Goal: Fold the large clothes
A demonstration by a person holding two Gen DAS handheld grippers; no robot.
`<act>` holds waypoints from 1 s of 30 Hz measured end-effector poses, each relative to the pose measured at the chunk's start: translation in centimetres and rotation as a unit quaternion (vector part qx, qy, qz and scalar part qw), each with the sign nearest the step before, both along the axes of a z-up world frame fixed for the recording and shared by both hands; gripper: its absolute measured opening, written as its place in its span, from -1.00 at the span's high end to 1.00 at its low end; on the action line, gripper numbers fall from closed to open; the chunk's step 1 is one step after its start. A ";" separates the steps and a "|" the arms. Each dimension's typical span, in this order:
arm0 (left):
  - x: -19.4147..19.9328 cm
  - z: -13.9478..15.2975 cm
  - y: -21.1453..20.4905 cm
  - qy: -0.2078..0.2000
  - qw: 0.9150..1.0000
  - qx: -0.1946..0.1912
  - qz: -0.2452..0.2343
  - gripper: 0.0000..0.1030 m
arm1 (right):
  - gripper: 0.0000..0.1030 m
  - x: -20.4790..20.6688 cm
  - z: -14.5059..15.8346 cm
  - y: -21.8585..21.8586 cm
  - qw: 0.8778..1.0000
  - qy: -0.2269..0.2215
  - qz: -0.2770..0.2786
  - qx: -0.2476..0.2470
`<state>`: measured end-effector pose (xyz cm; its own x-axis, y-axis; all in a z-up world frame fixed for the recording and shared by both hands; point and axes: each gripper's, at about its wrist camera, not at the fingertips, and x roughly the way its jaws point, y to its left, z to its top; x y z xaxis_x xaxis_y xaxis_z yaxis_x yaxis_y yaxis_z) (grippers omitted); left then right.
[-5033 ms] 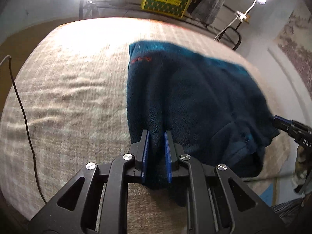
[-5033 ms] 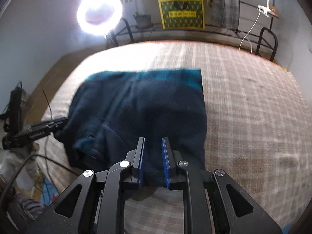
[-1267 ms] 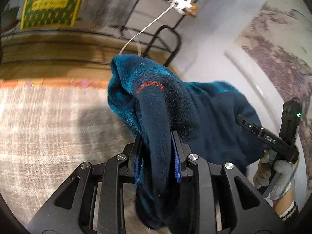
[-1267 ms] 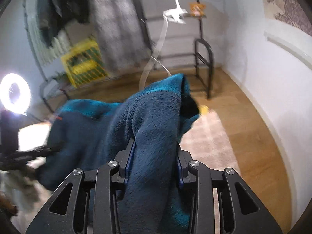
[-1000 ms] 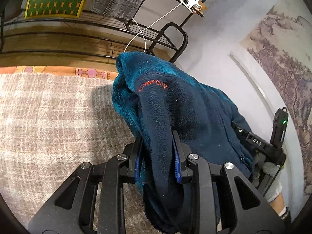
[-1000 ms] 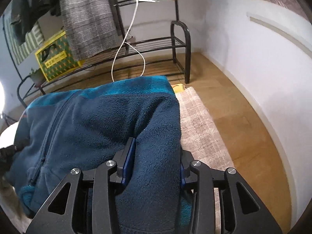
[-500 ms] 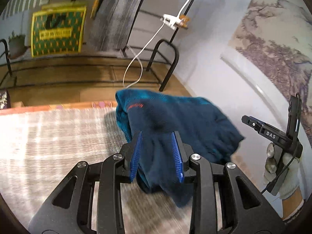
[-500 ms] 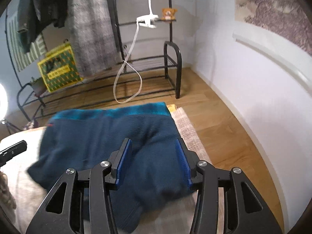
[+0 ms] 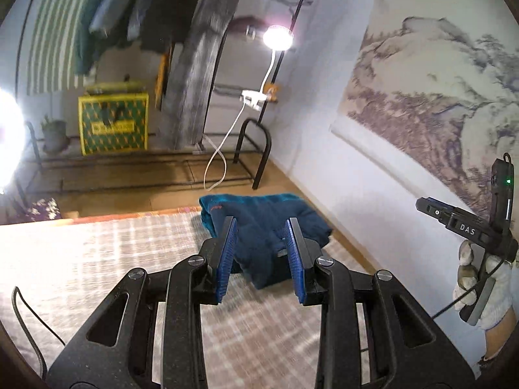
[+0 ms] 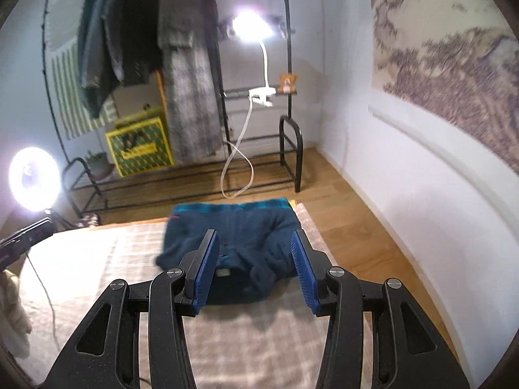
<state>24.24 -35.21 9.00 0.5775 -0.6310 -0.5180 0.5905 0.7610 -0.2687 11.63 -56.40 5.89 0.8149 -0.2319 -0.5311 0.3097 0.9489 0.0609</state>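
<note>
Fleece, dark blue with a teal band along its far edge, lies in a folded bundle (image 10: 240, 243) at the far right corner of the plaid-covered bed (image 10: 129, 291), close to the edge where the wooden floor (image 10: 350, 227) begins. It looks thick and soft; the near side is lumpy, with a rolled flap and a zip showing, so the fold reads as rough rather than square. A small red mark sits on its left corner. Judging by this, the fold step is done and the garment has been set down. The left gripper (image 9: 259, 253) has its blue pads apart with nothing between them, the bundle lying well beyond. The right gripper (image 10: 256, 265) has just been opening; its pads stand wide and empty, the fleece seen through the gap. In the left view the gloved hand (image 9: 476, 295) carries the right gripper off to the right. The next move probably calls for tidying the loose near flap, or for fetching another garment.
</note>
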 end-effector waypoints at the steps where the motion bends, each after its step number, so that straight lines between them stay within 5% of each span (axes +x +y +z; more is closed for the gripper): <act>1: -1.1 1.0 0.6 -0.005 1.000 -0.003 0.001 0.43 | 0.13 -1.5 1.0 0.7 1.000 -0.004 0.002 -0.004; 8: -11.5 9.0 5.6 -0.054 0.998 -0.017 0.001 0.43 | 0.13 -11.6 5.7 4.5 0.999 -0.034 0.017 -0.032; 15: -19.6 12.4 9.6 -0.069 0.997 -0.015 -0.007 0.43 | 0.13 -18.7 6.9 7.5 0.998 -0.042 0.035 -0.036; 25: -28.2 8.2 13.3 -0.057 0.998 0.015 -0.028 0.42 | 0.13 -24.2 1.8 10.5 0.999 -0.014 0.043 -0.013; 30: -29.6 4.2 15.0 -0.044 0.999 0.030 -0.002 0.13 | -0.07 -24.8 -2.1 12.3 0.998 -0.014 0.054 -0.010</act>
